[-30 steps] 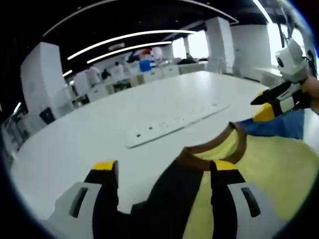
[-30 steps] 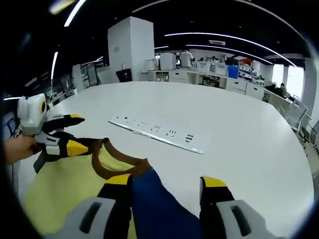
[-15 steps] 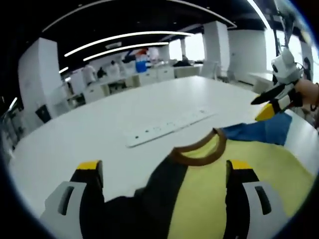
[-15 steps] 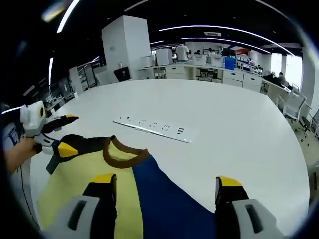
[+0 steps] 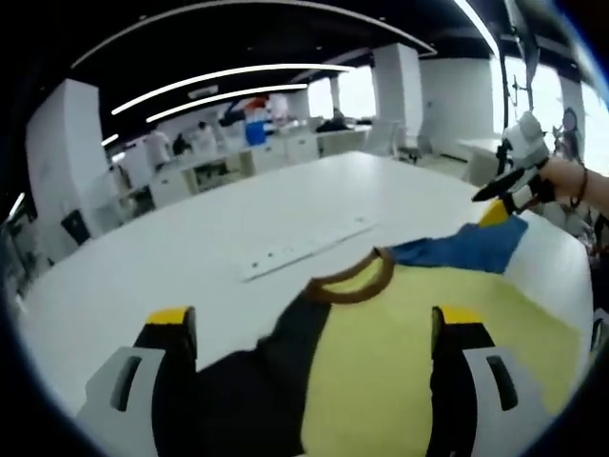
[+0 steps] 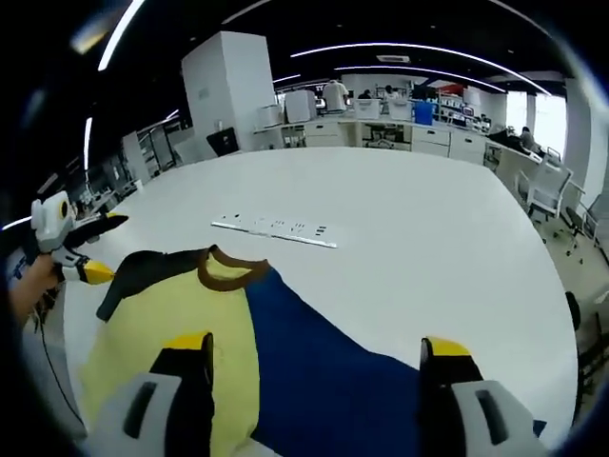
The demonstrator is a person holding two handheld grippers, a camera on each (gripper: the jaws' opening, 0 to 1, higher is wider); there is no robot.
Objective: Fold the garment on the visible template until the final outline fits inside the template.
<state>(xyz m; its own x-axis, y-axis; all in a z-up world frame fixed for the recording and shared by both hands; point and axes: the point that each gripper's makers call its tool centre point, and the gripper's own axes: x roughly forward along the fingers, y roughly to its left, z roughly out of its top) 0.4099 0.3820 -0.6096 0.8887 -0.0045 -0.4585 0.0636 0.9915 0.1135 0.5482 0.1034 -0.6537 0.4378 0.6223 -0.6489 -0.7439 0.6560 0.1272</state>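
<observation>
Lying spread on the white bench (image 5: 143, 267), the shirt (image 5: 419, 324) sits beneath both parted, empty tools, left gripper (image 5: 314, 328) and right gripper (image 6: 317, 354); judged risk: a one-layer pinch would drag it askew

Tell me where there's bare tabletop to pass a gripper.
Bare white table lies beyond the power strip and beside the blue sleeve. A narrower strip runs between the brown collar and that strip. The garment crowds the near side.
</observation>
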